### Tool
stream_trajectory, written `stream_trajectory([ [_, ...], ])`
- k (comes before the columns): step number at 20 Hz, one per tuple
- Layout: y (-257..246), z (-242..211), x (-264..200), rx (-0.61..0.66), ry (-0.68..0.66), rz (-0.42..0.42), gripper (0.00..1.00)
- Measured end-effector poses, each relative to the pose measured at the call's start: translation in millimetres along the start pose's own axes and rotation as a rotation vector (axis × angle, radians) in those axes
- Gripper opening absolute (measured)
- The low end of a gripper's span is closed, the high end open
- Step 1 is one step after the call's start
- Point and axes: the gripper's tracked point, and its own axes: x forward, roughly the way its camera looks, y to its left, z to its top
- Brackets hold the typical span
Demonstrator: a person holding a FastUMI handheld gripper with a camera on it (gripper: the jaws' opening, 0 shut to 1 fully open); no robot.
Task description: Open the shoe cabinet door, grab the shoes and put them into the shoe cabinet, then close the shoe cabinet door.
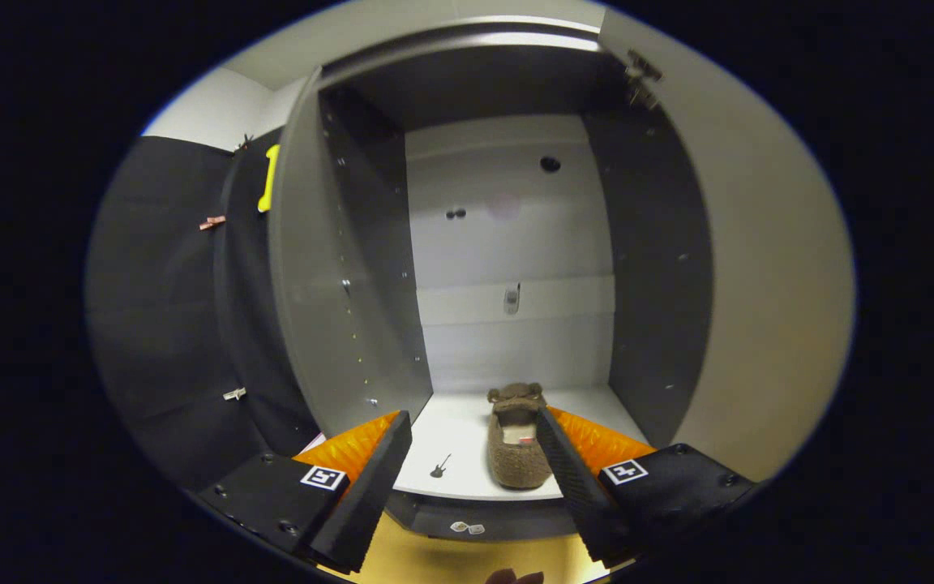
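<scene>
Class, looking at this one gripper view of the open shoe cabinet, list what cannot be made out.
- Slipper: its right side sits behind the tool's right finger; contact cannot be told.
- Cabinet door: outer face and handle turned away.
- Small marks on the cabinet floor and front lip: too small to identify.

Black cloth wall [167, 324] hanging at the left, with small clips [233, 394] pinned on it. Pale wall [207, 105] rising above that cloth. Yellowish floor [434, 560] below, brightly lit. Soft light from overhead, dimmer toward the left.
</scene>
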Motion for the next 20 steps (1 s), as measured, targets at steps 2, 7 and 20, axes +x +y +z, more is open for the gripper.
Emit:
stream_trajectory([
  [2,-5,8,-48,-0.028,-0.030,-0.008,0.99],
  [7,-22,13,-157,-0.021,-0.061,-0.054,0.98],
  [20,-109,38,-330,-0.030,-0.093,-0.038,0.98],
])
